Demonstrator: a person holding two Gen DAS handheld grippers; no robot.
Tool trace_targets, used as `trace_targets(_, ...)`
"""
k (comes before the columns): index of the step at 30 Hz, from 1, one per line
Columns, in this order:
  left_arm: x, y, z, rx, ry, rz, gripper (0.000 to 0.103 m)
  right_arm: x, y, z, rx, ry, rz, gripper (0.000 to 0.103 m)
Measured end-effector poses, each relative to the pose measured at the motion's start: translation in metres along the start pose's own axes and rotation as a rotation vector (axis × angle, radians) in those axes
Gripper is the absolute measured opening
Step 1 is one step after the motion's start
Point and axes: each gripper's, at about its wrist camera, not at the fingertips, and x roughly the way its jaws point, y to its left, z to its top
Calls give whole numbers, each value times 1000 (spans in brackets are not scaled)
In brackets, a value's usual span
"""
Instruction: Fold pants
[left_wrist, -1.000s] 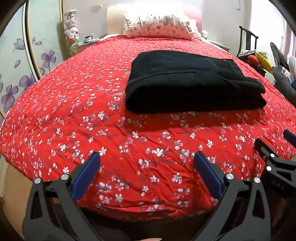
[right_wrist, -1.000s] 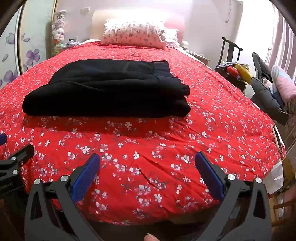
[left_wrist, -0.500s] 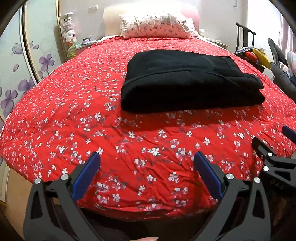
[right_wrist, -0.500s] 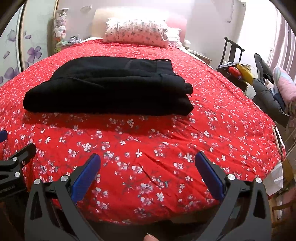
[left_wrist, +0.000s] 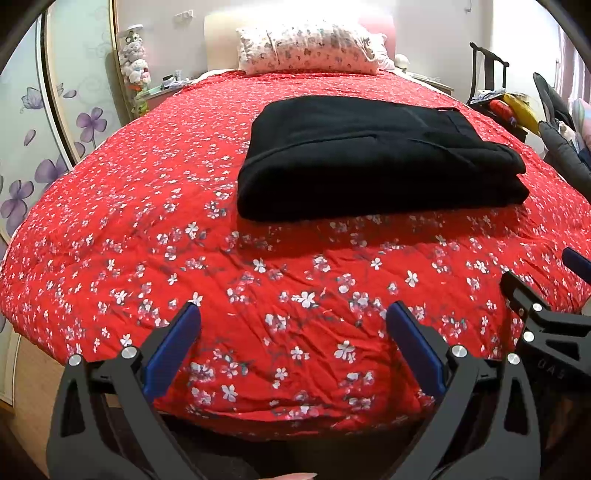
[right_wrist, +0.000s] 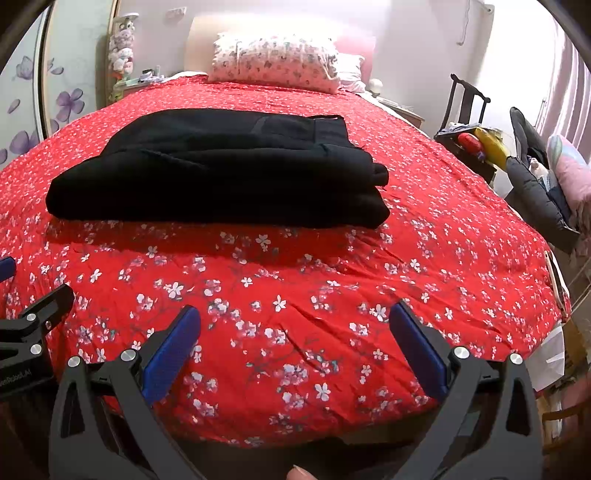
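Observation:
The black pants lie folded into a thick rectangular stack on the red floral bedspread, in the middle of the bed; they also show in the right wrist view. My left gripper is open and empty above the bed's near edge, well short of the pants. My right gripper is open and empty too, beside the left one. The right gripper's fingers show at the right edge of the left wrist view, and the left gripper's fingers at the left edge of the right wrist view.
A floral pillow lies at the headboard. A nightstand with a plush toy stands at the far left by a flower-painted wardrobe door. A chair with clothes and bags stands right of the bed.
Both grippers have drifted slightly; the pants sit a little lower and nearer in the views. The pants have not moved and both grippers have stayed open.

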Motion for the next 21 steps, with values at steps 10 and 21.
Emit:
trace_targets(10, 0, 0, 0, 0, 1, 0, 101, 4, -2, 1, -1, 12, 8, 102)
trace_targets(21, 3, 1, -1, 2, 4, -3, 101, 7, -5, 0, 0, 20, 14, 102)
